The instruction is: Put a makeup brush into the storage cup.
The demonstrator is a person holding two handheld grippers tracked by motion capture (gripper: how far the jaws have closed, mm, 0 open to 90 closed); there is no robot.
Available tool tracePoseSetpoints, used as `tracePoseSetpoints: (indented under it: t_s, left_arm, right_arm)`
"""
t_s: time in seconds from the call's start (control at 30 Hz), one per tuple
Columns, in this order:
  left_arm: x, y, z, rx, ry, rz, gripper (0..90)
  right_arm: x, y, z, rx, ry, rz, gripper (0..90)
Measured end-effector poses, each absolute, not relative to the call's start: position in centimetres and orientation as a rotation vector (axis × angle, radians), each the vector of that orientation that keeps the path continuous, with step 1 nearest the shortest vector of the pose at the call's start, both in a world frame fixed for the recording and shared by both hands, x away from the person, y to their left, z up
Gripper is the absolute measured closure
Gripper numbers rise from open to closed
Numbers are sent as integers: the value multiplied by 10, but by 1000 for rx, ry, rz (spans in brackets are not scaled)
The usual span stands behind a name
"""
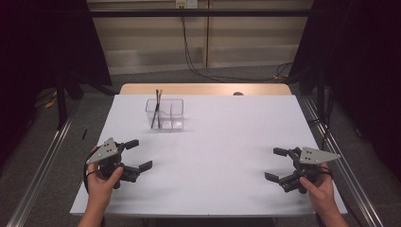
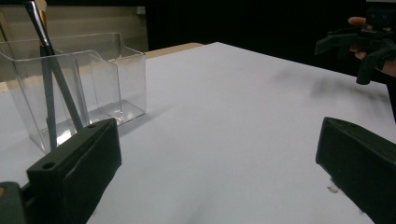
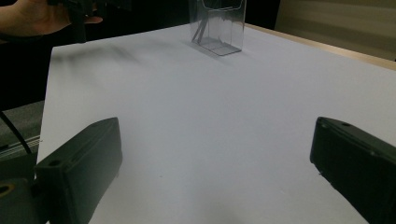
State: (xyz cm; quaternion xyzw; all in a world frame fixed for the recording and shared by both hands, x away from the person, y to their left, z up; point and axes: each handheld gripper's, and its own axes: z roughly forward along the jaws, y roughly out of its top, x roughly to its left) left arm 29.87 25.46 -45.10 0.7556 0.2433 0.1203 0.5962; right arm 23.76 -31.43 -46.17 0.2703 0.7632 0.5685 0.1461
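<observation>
A clear plastic box [image 1: 165,113] with compartments stands on the white table [image 1: 213,142] toward the far left. Two thin brushes [image 1: 157,106] lean upright in its left compartment. In the left gripper view the box [image 2: 102,79] is close on the left with the dark brush handles [image 2: 51,84] inside. The right gripper view has the box [image 3: 218,25] far off at the top. My left gripper [image 1: 138,154] rests open near the front left, nothing between its jaws. At the front right my right gripper [image 1: 277,164] is open and holds nothing.
A wooden strip [image 1: 203,89] runs along the table's far edge. Metal rails [image 1: 42,165] flank the table on the floor. Cables [image 1: 198,71] hang by the back wall. Dark curtains stand at both sides.
</observation>
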Motion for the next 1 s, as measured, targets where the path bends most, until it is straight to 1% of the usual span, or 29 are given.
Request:
tracePoseSetpoints:
  t_s: [1.0]
  left_arm:
    - [288,271,-453,1770,574,315,1]
  right_arm:
    - [237,-315,-461,769,2197,1636,20]
